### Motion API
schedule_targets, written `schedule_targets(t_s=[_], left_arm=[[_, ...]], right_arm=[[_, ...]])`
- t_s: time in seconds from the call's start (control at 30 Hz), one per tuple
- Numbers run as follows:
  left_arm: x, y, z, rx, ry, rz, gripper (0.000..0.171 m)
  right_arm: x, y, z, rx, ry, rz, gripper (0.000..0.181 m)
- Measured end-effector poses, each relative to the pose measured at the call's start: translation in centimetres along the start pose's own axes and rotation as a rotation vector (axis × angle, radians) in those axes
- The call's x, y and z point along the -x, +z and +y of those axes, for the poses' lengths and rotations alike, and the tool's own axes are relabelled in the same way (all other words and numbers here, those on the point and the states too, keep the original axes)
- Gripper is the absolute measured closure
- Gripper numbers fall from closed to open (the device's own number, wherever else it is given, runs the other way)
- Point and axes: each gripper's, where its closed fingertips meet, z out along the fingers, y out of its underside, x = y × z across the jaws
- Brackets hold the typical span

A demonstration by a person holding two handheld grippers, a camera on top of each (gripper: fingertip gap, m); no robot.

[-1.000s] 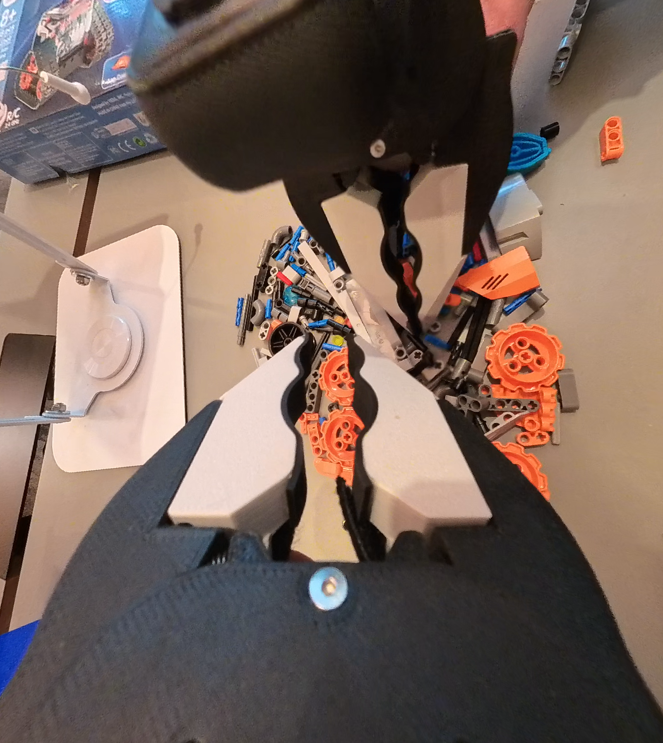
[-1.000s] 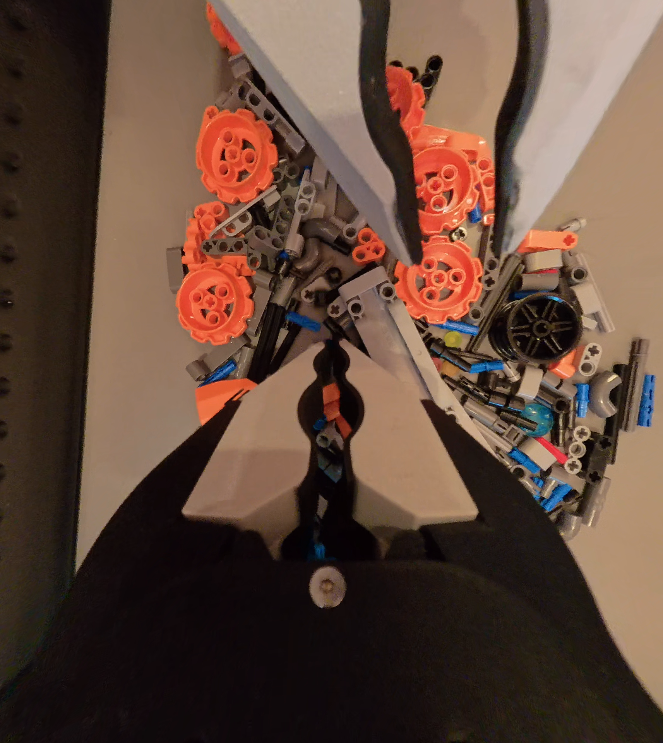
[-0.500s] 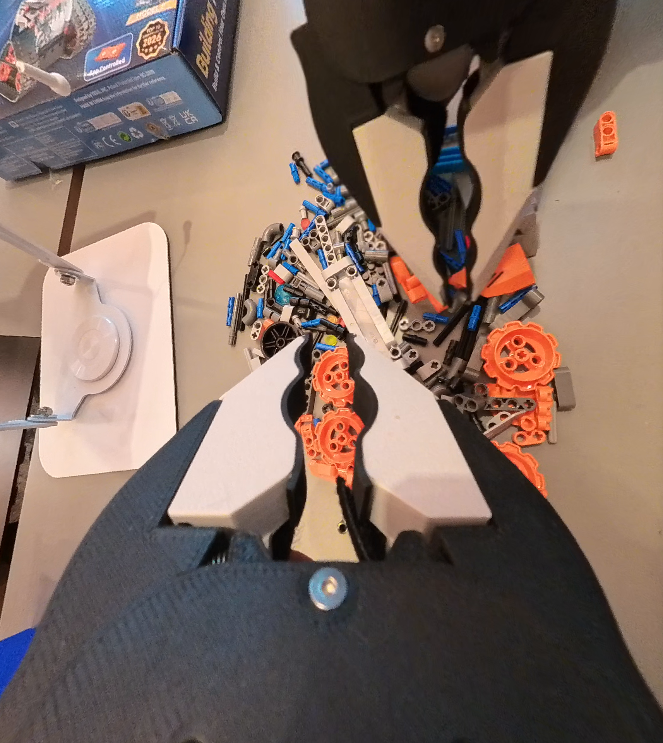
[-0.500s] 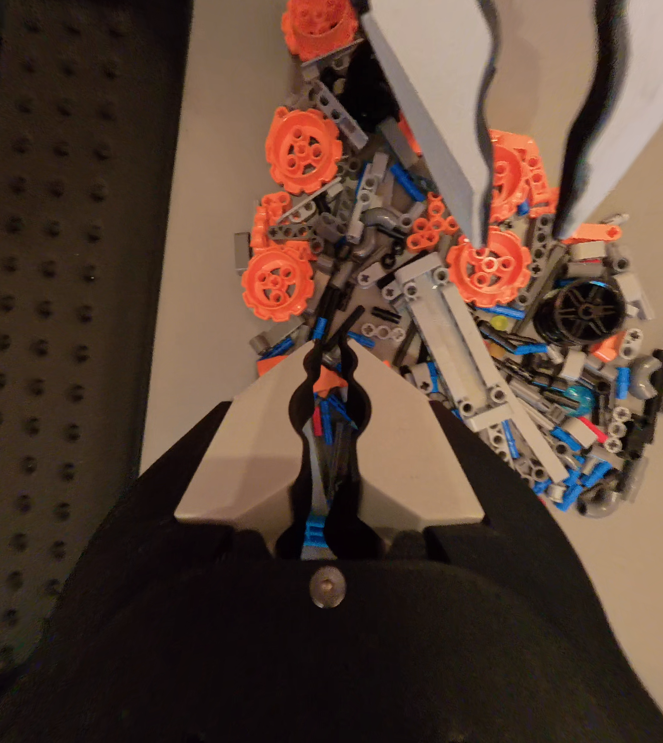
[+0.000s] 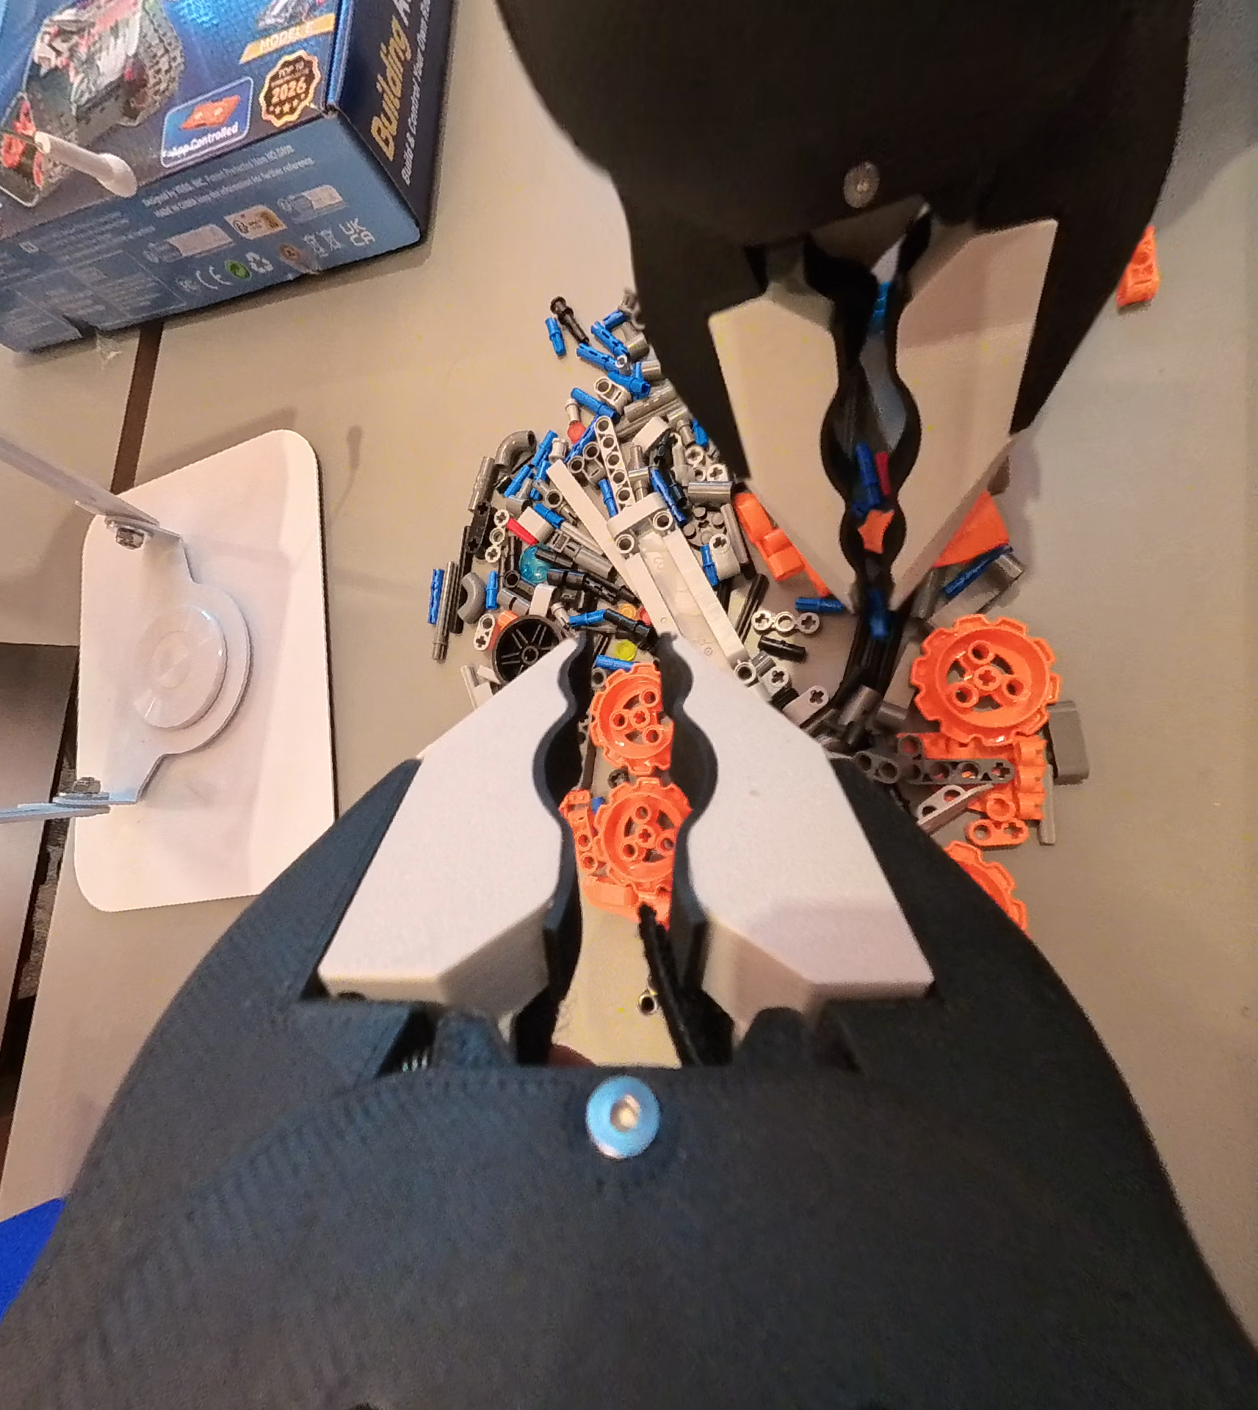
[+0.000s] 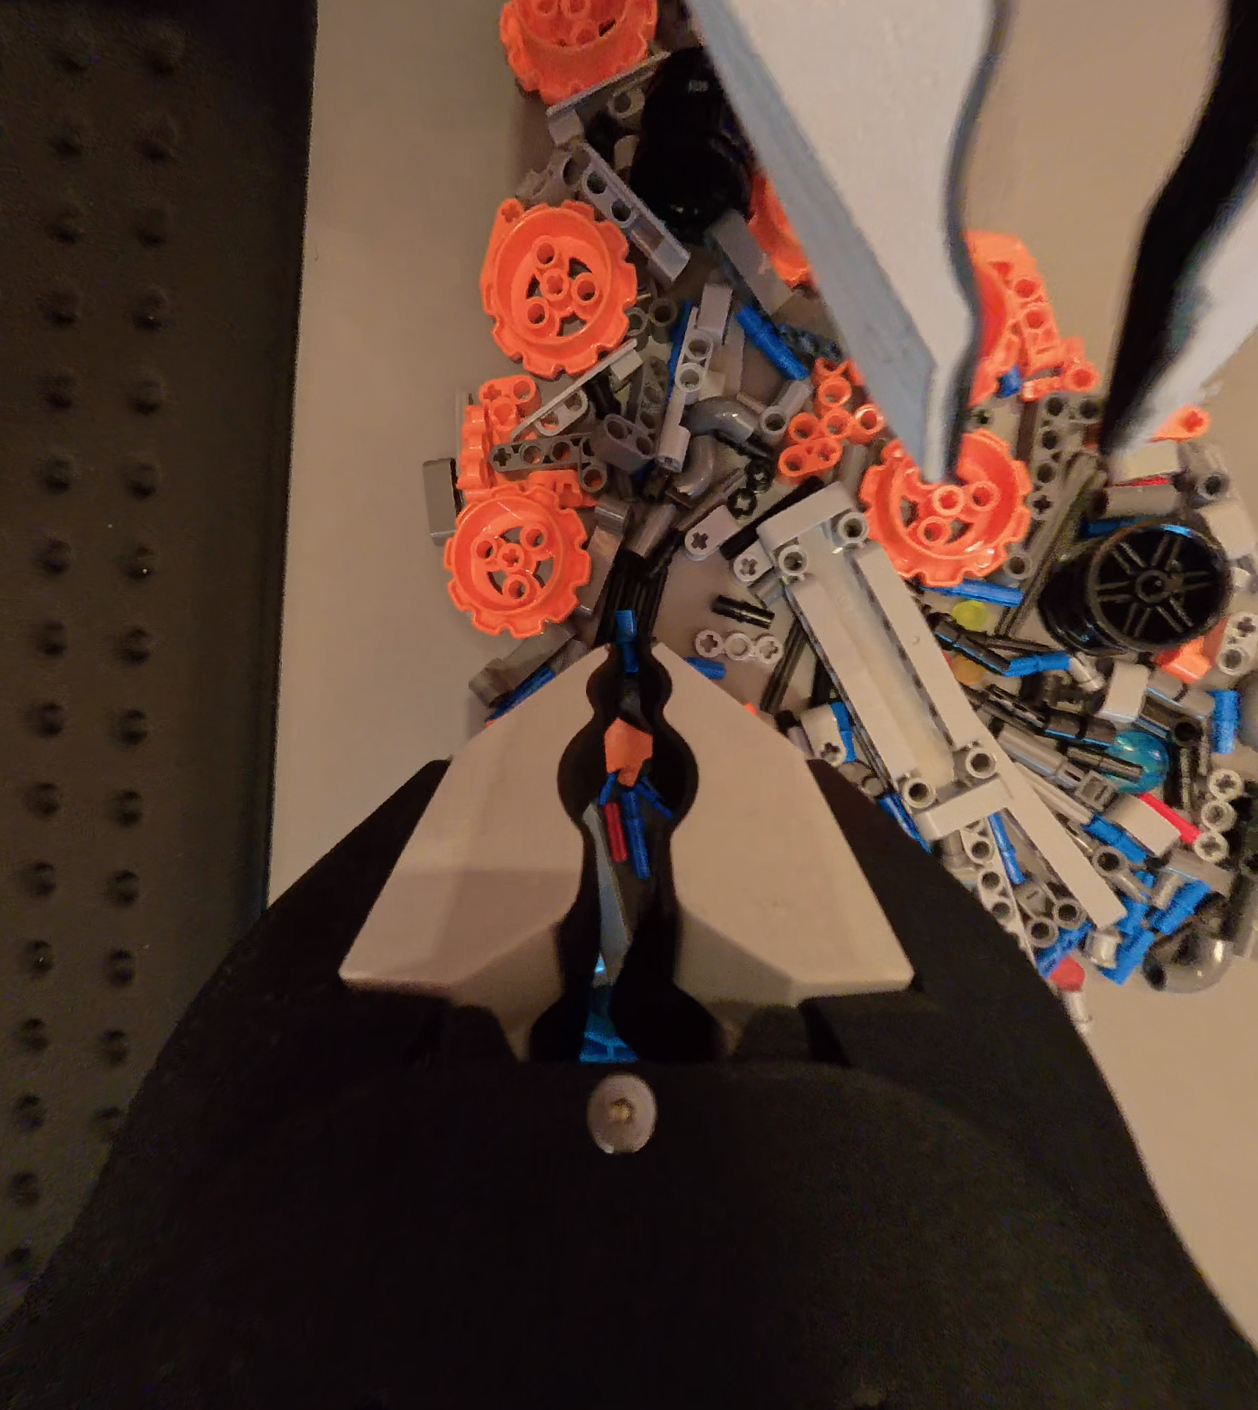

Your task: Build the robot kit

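Our left gripper (image 5: pixel 619 648) hangs above the near side of a heap of building-set parts, its grey fingers (image 5: pixel 488 770) parted by a narrow gap with nothing between them. Through that gap we see two orange toothed wheels (image 5: pixel 637 721), one behind the other, lying on the beige tabletop (image 5: pixel 397 381).

Our right gripper (image 6: pixel 633 656) comes at the heap from the opposite side, tips pointed at a bundle of thin black rods (image 6: pixel 637 584). Its jaws stand nearly together, only a thin slit left at the tips. We cannot tell whether they pinch anything; small blue pins (image 6: pixel 637 832) and an orange piece (image 6: pixel 625 748) show through the slit, seemingly lying in the pile beneath.

Around the tips the pile of parts (image 5: pixel 610 534) spreads out. A long light-grey beam frame (image 6: pixel 885 656) lies slantwise through the middle. Two more orange wheels (image 6: pixel 553 286) sit at the side towards a dark studded mat (image 6: pixel 91 534). A black spoked wheel hub (image 6: pixel 1144 584) lies at the far side among grey connectors and blue pins.

Farther off in the left wrist view, a white flat base (image 5: pixel 267 610) with a metal bracket on it stands left of the pile. A blue product box (image 5: pixel 175 168) rests beyond it. One lone orange connector (image 5: pixel 1140 267) lies apart on the table, past the right gripper.
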Motion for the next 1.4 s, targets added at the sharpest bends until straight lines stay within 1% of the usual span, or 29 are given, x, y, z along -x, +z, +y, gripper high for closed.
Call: schedule_targets(t_s=[0.17,0.27,0.33,0.4,0.6,0.77,1.07,1.17,1.27,1.33,1.4], left_arm=[[-1.3,0.4,-0.9,-0.034,0.035,0.047,0.155],[-2.9,0.7,-2.6,-0.096,0.091,0.088,0.155],[-3.4,0.9,-3.7,-0.122,0.144,0.072,0.155],[-3.7,1.0,-5.1,-0.168,0.164,0.057,0.155],[-4.7,2.2,-7.7,-0.230,0.266,-0.011,0.158],[-4.8,2.9,-8.8,-0.258,0.303,-0.063,0.171],[-4.5,2.7,-10.2,-0.347,0.278,-0.101,0.171],[-4.3,2.8,-10.4,-0.357,0.248,-0.102,0.171],[-4.2,2.4,-10.9,-0.373,0.252,-0.122,0.171],[-4.5,2.3,-11.5,-0.387,0.271,-0.124,0.170],[-5.0,2.6,-11.8,-0.373,0.305,-0.128,0.165]], right_arm=[[-0.8,-3.0,-0.7,-0.147,0.094,0.013,0.179],[-0.9,-5.7,-1.1,-0.285,0.175,-0.008,0.179],[-1.0,-7.5,-1.1,-0.371,0.224,-0.017,0.179],[-0.8,-8.7,-0.8,-0.418,0.250,-0.024,0.179],[0.0,-10.4,0.3,-0.464,0.287,-0.012,0.179],[0.6,-10.9,0.9,-0.491,0.309,-0.020,0.179],[0.8,-12.4,0.9,-0.604,0.361,-0.023,0.179],[0.7,-12.7,1.0,-0.626,0.372,-0.005,0.179],[0.7,-13.4,1.3,-0.658,0.391,0.005,0.179],[0.9,-13.6,1.7,-0.649,0.394,0.012,0.179],[1.2,-13.6,2.1,-0.631,0.398,0.020,0.179]])
